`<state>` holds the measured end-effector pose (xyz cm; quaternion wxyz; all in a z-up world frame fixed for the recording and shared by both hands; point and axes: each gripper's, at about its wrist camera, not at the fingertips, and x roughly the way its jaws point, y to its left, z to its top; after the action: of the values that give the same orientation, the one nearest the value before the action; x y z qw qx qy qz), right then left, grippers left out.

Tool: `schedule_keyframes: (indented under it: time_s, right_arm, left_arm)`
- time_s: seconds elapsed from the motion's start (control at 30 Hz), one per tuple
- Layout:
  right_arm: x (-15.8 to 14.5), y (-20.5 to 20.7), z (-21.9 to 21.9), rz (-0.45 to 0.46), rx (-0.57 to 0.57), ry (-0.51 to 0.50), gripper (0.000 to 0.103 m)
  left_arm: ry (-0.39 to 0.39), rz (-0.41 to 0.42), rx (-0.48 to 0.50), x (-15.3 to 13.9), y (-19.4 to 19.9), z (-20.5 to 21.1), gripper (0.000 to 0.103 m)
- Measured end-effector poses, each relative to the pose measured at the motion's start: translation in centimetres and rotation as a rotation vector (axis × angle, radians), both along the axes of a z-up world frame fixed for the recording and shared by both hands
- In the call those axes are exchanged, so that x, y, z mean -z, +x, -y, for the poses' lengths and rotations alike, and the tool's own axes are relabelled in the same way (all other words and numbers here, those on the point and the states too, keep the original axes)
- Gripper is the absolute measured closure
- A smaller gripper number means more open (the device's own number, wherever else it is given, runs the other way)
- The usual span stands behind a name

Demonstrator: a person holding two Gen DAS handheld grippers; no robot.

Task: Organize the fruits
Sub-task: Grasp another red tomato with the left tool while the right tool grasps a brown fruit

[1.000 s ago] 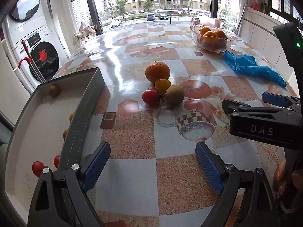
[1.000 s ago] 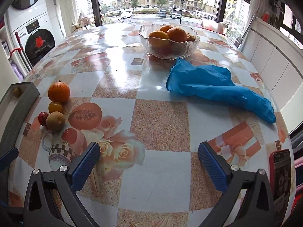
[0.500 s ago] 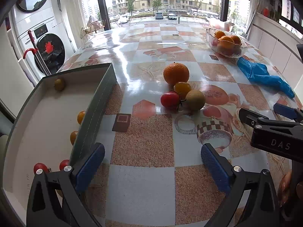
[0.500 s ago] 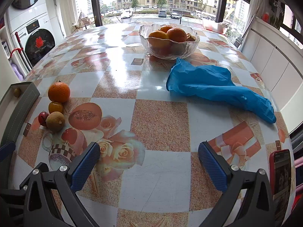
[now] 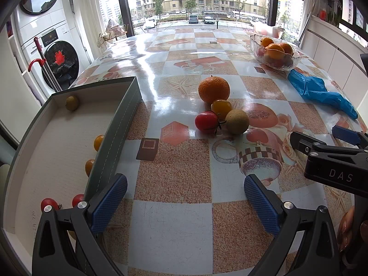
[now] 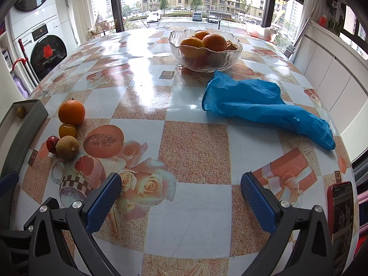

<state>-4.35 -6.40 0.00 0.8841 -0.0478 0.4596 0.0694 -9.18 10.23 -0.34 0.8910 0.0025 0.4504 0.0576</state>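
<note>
An orange (image 5: pixel 214 89), a yellow tomato (image 5: pixel 221 107), a red tomato (image 5: pixel 206 120) and a brown-green round fruit (image 5: pixel 237 121) lie together on the patterned table. They show at the left of the right wrist view, the orange (image 6: pixel 71 112) farthest. A grey tray (image 5: pixel 119 124) at the left holds several small fruits. My left gripper (image 5: pixel 184 203) is open and empty, short of the cluster. My right gripper (image 6: pixel 180 201) is open and empty; it also shows at the right of the left wrist view (image 5: pixel 331 161).
A glass bowl (image 6: pixel 205 53) of oranges stands at the far side. A blue glove (image 6: pixel 264 108) lies in front of it. A phone (image 6: pixel 341 218) lies at the right table edge. A washing machine (image 5: pixel 50 53) stands left of the table.
My left gripper has risen and pulled back a little, so the fruit cluster and tray sit farther off. The right gripper has barely moved.
</note>
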Motion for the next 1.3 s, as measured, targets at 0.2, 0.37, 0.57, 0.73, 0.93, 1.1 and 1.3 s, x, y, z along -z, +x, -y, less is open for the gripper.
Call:
schedule_keyframes:
  time_s: [0.2,0.37,0.57,0.73,0.93,1.1,1.3]
  right_arm:
    - [0.0,0.0,0.0,0.000,0.000,0.000,0.000]
    - [0.0,0.0,0.0,0.000,0.000,0.000,0.000]
    - [0.0,0.0,0.0,0.000,0.000,0.000,0.000]
    - [0.0,0.0,0.0,0.000,0.000,0.000,0.000]
    - [0.0,0.0,0.0,0.001,-0.001,0.001,0.000]
    - [0.0,0.0,0.0,-0.001,0.002,0.001,0.000]
    - [-0.1,0.0,0.0,0.000,0.002,0.001,0.000]
  left_arm:
    - [0.000,0.000,0.000,0.0,0.0,0.0,0.001]
    - [0.000,-0.001,0.005,0.0,0.0,0.0,0.001]
    - [0.015,0.000,0.021,-0.2,0.8,-0.5,0.001]
    - [0.007,-0.015,0.005,-0.3,1.6,-1.8,0.001]
    - [0.028,0.013,0.074,-1.5,2.6,-0.1,0.001]
    - [0.039,-0.026,0.143,-1.6,4.7,0.5,0.023]
    - [0.008,-0.066,0.183,-1.0,5.9,-0.3,0.031]
